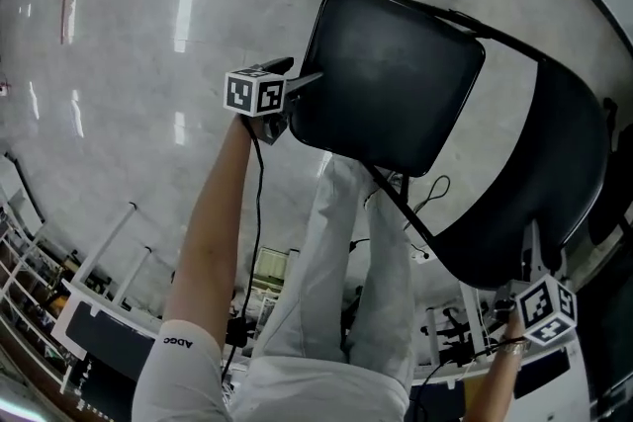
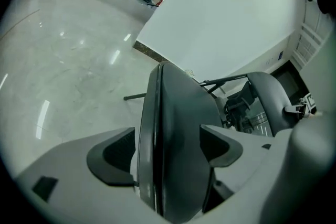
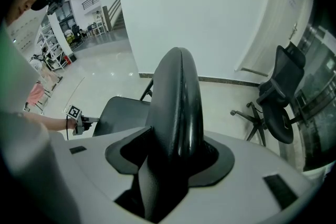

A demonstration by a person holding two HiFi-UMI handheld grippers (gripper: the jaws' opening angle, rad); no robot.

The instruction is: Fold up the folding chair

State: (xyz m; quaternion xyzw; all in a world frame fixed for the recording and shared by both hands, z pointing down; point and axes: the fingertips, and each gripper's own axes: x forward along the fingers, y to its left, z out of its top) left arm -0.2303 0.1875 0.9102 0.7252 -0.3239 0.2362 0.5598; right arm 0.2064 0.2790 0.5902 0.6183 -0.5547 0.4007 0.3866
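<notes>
The black folding chair stands open below me, its seat [image 1: 396, 84] tipped toward the head view and its curved backrest [image 1: 539, 183] to the right. My left gripper [image 1: 294, 86] is at the seat's left edge. In the left gripper view the seat edge [image 2: 176, 113] runs between the jaws of the left gripper [image 2: 168, 152], and a slim gap shows at the left pad [image 2: 113, 157]. My right gripper [image 1: 529, 267] is shut on the backrest's top edge. In the right gripper view the right gripper [image 3: 176, 152] clamps the backrest [image 3: 178, 92] from both sides.
My legs [image 1: 336, 262] stand just behind the seat. Racks and white frames [image 1: 89, 311] crowd the lower left of the head view. A black office chair [image 3: 278, 97] stands near the white wall [image 3: 210, 8]. Glossy floor [image 1: 119, 64] spreads beyond the seat.
</notes>
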